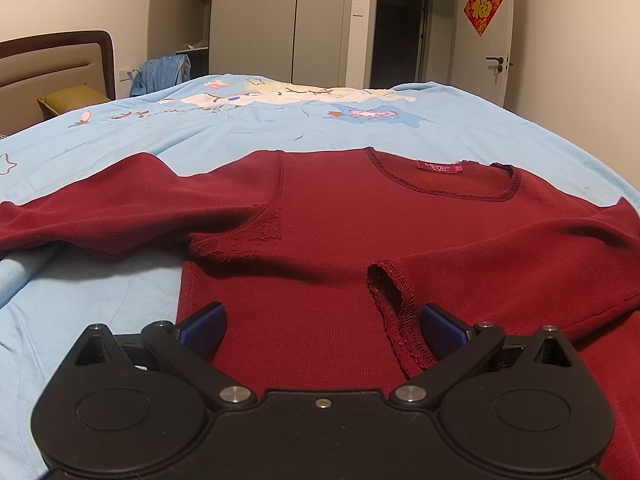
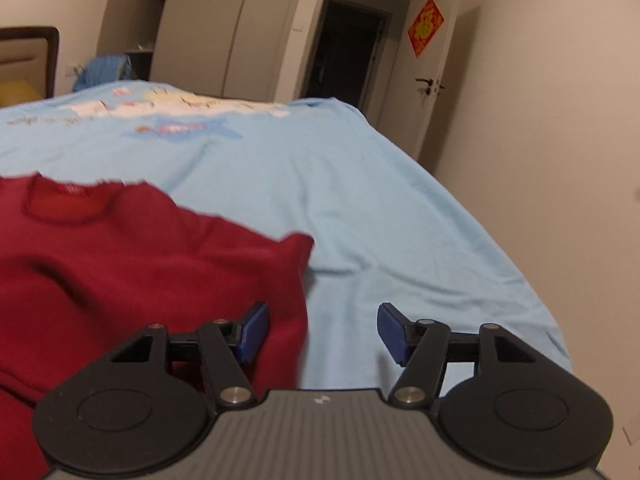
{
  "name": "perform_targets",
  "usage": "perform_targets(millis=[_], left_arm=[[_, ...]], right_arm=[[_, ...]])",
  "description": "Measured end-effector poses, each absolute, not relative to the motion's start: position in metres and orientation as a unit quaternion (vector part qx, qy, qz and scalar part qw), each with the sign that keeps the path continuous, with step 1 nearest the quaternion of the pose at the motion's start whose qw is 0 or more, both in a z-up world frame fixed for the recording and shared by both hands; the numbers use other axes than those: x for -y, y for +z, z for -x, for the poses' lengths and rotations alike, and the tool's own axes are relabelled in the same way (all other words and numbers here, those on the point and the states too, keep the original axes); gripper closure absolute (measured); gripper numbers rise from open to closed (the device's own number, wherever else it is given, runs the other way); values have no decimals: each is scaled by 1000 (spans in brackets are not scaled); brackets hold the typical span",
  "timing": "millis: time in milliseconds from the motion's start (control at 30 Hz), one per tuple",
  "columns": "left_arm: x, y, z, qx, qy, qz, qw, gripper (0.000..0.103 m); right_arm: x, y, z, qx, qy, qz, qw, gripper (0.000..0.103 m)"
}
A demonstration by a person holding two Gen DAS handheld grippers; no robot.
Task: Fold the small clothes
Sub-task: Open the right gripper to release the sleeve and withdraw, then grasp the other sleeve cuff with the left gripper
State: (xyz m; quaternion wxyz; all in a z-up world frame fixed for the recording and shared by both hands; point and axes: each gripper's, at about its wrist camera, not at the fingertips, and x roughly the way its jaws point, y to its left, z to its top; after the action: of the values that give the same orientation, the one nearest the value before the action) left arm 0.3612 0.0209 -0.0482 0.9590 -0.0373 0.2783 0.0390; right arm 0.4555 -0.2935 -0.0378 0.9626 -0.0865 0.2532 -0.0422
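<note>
- Left wrist view, nearest you: your left tongs [image 1: 322, 326] are spread wide over the lower body of the red top [image 1: 328, 220], pinching nothing. One blue pad [image 1: 440, 330] sits just beside the stitched cuff [image 1: 394, 308] of the sleeve folded across the chest; whether it touches the cloth cannot be told.
- Right wrist view, nearest you: your right tongs [image 2: 320, 330] are also spread and empty. The left pad [image 2: 254, 330] is over the edge of the red top [image 2: 140, 272]; the other pad is over bare sheet.
- Mid distance, task item: the red top lies front up on the light blue bed sheet [image 1: 280, 128], neckline and label [image 1: 438, 167] at the far side. The right-hand sleeve is laid in over the body. The left sleeve [image 1: 100, 204] lies stretched outward across the sheet.
- Progress, as a judgement: early. One sleeve appears folded; the other sleeve and the body folds appear to be left for you.
- Far: headboard [image 1: 56, 64], yellow pillow [image 1: 72, 98], grey wardrobe [image 1: 256, 16], door with a red decoration [image 1: 483, 6].
</note>
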Motion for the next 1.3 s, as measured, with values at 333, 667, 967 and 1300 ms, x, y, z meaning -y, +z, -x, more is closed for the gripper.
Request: perform_targets(millis=[333, 667, 967, 1300], left_arm=[[-30, -40, -357, -283, 34, 61, 957, 1], [-123, 26, -295, -251, 132, 72, 956, 1], [-286, 20, -277, -257, 315, 186, 895, 1], [-379, 2, -288, -213, 369, 338, 839, 34]], right_arm=[[300, -27, -436, -230, -32, 56, 971, 11], [239, 3, -357, -201, 115, 45, 972, 0], [173, -10, -311, -238, 204, 31, 949, 0], [141, -33, -277, -264, 222, 62, 936, 0]])
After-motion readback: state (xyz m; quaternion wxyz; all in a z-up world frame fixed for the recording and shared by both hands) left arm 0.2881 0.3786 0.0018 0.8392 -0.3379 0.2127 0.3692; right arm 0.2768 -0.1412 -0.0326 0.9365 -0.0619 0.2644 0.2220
